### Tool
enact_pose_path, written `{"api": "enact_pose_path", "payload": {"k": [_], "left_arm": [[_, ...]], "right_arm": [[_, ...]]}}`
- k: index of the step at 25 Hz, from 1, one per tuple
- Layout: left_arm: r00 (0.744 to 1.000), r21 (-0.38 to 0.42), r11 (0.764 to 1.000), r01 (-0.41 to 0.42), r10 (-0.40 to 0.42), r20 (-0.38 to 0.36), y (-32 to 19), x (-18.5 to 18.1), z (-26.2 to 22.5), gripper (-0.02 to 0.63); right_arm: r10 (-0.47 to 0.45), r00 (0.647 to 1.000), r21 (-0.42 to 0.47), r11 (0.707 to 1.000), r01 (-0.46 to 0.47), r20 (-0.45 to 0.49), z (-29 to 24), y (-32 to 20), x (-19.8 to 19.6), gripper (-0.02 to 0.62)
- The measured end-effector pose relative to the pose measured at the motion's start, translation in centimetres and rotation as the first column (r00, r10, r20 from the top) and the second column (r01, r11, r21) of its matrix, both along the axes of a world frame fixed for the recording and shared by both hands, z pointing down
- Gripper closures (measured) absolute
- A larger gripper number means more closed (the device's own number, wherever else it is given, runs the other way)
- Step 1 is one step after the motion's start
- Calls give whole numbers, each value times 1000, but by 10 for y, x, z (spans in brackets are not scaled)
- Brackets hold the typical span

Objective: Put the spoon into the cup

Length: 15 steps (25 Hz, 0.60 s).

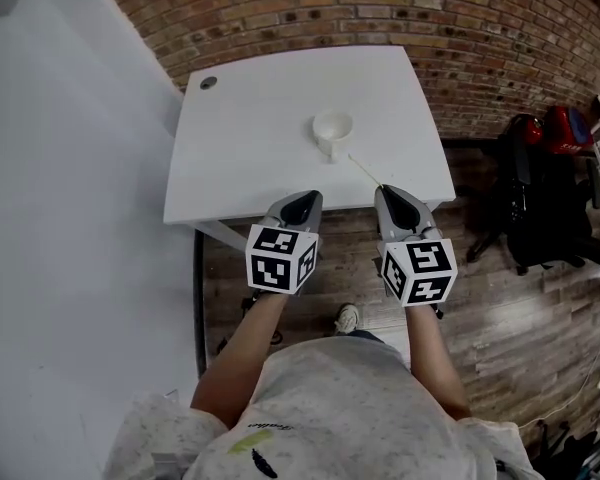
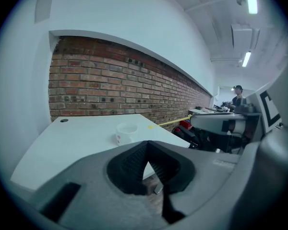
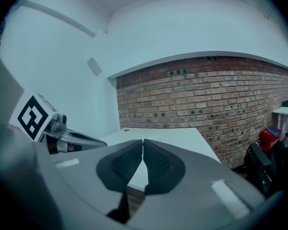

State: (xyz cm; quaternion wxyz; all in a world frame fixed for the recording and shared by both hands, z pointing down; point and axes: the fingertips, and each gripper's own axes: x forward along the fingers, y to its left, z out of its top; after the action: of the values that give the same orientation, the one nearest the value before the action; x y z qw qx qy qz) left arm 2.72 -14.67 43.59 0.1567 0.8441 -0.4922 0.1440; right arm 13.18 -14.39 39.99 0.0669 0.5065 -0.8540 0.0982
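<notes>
A small white cup (image 1: 332, 131) stands right of centre on the white table (image 1: 250, 158); the left gripper view has it too (image 2: 126, 132). A thin yellow spoon (image 1: 366, 171) slants from just beside the cup back to my right gripper (image 1: 388, 194), which is shut on its near end at the table's front edge. From the left gripper view the spoon (image 2: 169, 122) sticks out of the right gripper's tip, raised off the tabletop. My left gripper (image 1: 302, 201) hovers over the front edge, shut and empty (image 2: 146, 145). In the right gripper view the jaws (image 3: 143, 142) are pressed together and the spoon does not show.
A brick wall (image 1: 380, 18) runs behind the table and a white wall (image 1: 60, 168) stands at its left. A dark grommet hole (image 1: 209, 82) marks the table's far left corner. Black and red bags (image 1: 540, 158) sit on the wooden floor at right. A person (image 2: 237, 95) stands far off.
</notes>
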Motion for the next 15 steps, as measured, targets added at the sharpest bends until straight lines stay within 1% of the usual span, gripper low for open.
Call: {"api": "enact_pose_path", "payload": {"k": [7, 15], "left_arm": [[999, -5, 999, 38, -38, 11, -23, 5, 1, 614], [998, -3, 998, 56, -56, 9, -45, -2, 2, 614]], "right_arm": [[-43, 999, -5, 999, 43, 15, 3, -27, 5, 580], [-61, 998, -4, 998, 61, 12, 4, -53, -1, 580]]}}
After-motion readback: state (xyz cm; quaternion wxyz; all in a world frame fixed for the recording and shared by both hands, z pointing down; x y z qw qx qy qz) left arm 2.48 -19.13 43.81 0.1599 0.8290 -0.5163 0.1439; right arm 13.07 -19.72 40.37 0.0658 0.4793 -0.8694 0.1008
